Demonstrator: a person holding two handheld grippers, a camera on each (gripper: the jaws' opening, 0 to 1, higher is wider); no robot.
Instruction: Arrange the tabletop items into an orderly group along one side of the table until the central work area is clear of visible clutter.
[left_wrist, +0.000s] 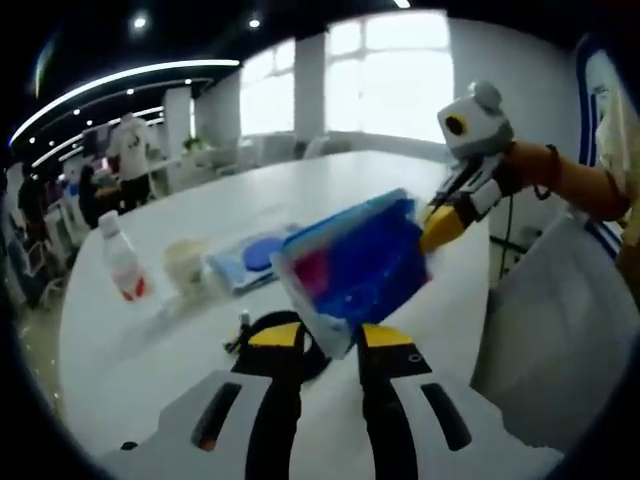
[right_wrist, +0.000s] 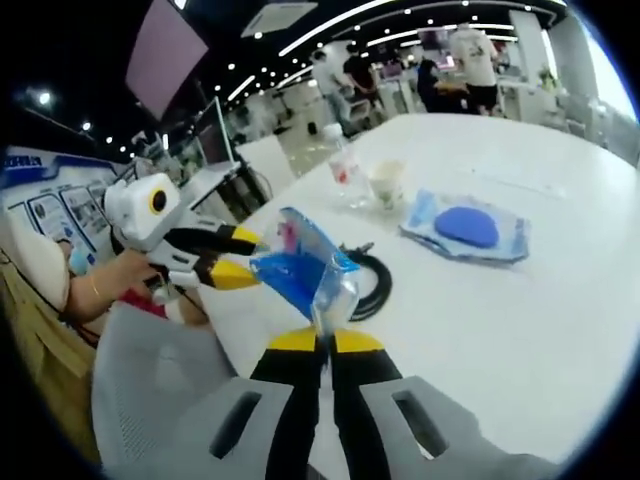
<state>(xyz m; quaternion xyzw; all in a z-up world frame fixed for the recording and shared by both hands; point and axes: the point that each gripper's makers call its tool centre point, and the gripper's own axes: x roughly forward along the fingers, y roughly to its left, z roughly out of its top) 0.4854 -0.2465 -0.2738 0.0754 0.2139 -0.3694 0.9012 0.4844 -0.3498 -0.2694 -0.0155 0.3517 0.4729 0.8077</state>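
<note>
In the left gripper view, the left gripper (left_wrist: 333, 338) pinches the bottom corner of a blue pack (left_wrist: 352, 262) with its jaws almost shut. The pack is lifted off the white table (left_wrist: 330, 180). The right gripper (left_wrist: 447, 217) comes in from the right and nips the pack's far edge. Past the jaws to the left stand a bottle (left_wrist: 122, 265) with a red label and a cup (left_wrist: 185, 266). Just behind the pack lies a clear bag (left_wrist: 243, 260) with a blue round thing inside. No words can be read.

In the right gripper view, the right gripper (right_wrist: 325, 338) has its jaws pressed on the pack's (right_wrist: 305, 268) lower edge. The left gripper (right_wrist: 232, 258) reaches in from the left and holds the pack's other side. This view shows a black cable (right_wrist: 372, 283) on the table (right_wrist: 520, 330) just behind the pack. Farther off are the bag (right_wrist: 468, 228), cup (right_wrist: 386, 184) and bottle (right_wrist: 342, 162). A wall poster at the far left is too blurry to read.
</note>
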